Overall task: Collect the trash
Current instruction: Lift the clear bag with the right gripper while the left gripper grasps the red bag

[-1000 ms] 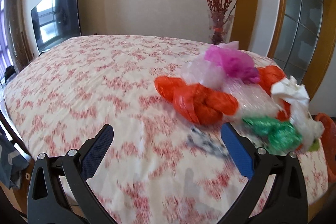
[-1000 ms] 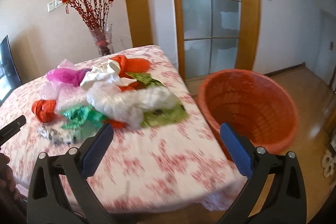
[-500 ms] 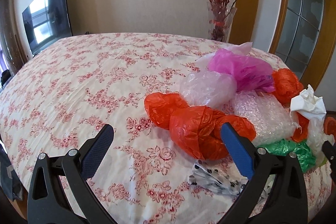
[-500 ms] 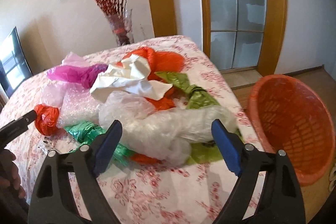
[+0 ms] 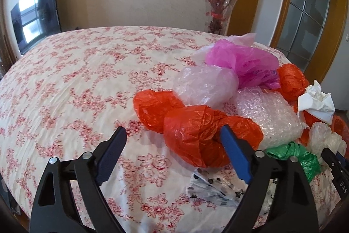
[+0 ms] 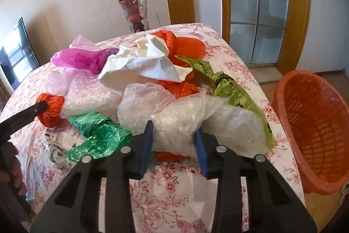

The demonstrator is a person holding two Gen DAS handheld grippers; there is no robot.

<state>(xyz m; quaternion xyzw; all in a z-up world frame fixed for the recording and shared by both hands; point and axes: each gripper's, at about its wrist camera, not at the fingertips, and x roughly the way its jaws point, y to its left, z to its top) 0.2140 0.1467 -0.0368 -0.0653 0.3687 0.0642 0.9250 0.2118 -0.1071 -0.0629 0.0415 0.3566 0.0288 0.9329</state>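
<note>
A heap of crumpled plastic trash lies on a floral tablecloth (image 5: 76,80). My left gripper (image 5: 172,143) is open, its jaws on either side of an orange bag (image 5: 196,130), not touching it. My right gripper (image 6: 174,134) has closed partway around a clear plastic bag (image 6: 181,117); the pads press its sides. Around it lie a green bag (image 6: 96,132), white paper (image 6: 144,62), an olive bag (image 6: 231,88), a pink bag (image 5: 242,60) and bubble wrap (image 5: 268,115). An orange basket (image 6: 312,110) stands on the floor to the right.
A glass vase (image 6: 136,14) with red branches stands behind the table. A TV (image 5: 37,14) is at the far left. A glass door (image 6: 261,3) is behind the basket. A spotted scrap (image 5: 213,187) lies near the table's front edge.
Both grippers moved in toward the heap. The right gripper's jaws narrowed from wide open to closing on the clear bag. The left gripper stayed open, now reaching the orange bag.
</note>
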